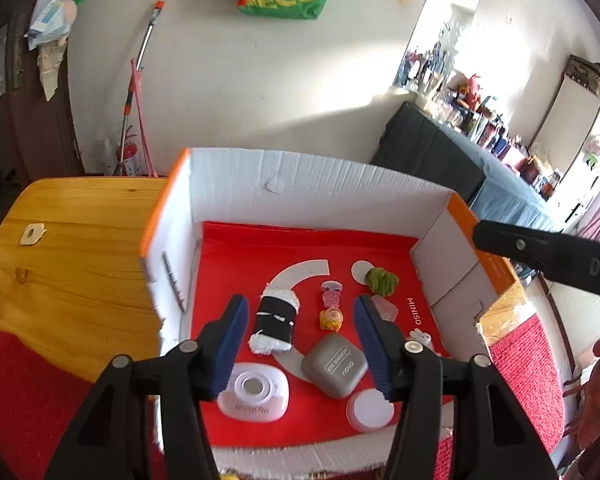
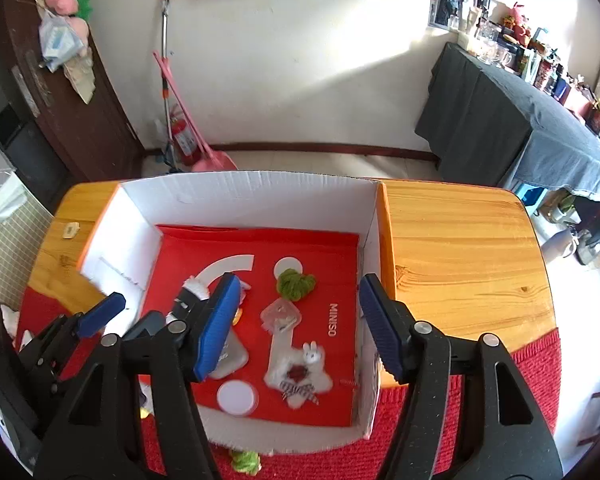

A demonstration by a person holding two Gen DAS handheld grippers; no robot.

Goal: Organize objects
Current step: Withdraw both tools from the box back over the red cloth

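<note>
An open white cardboard box (image 1: 300, 184) with orange outer sides and a red liner holds small items: a black-and-white fuzzy roll (image 1: 275, 322), a grey eye-shadow case (image 1: 335, 364), a white oval gadget (image 1: 254, 396), a round white lid (image 1: 370, 408), a green crochet piece (image 1: 381, 280), two small figurines (image 1: 331, 308). My left gripper (image 1: 300, 348) is open and empty above the box floor. In the right wrist view my right gripper (image 2: 300, 328) is open and empty over the box (image 2: 252, 192), above a white bunny plush (image 2: 304, 372) and a clear packet (image 2: 281, 315).
The box sits on a wooden table (image 2: 460, 248) with a red knit mat (image 2: 460, 420) at the near edge. A green fuzzy item (image 2: 245, 461) lies on the mat outside the box. A small tag (image 1: 31, 234) lies on the table's left part.
</note>
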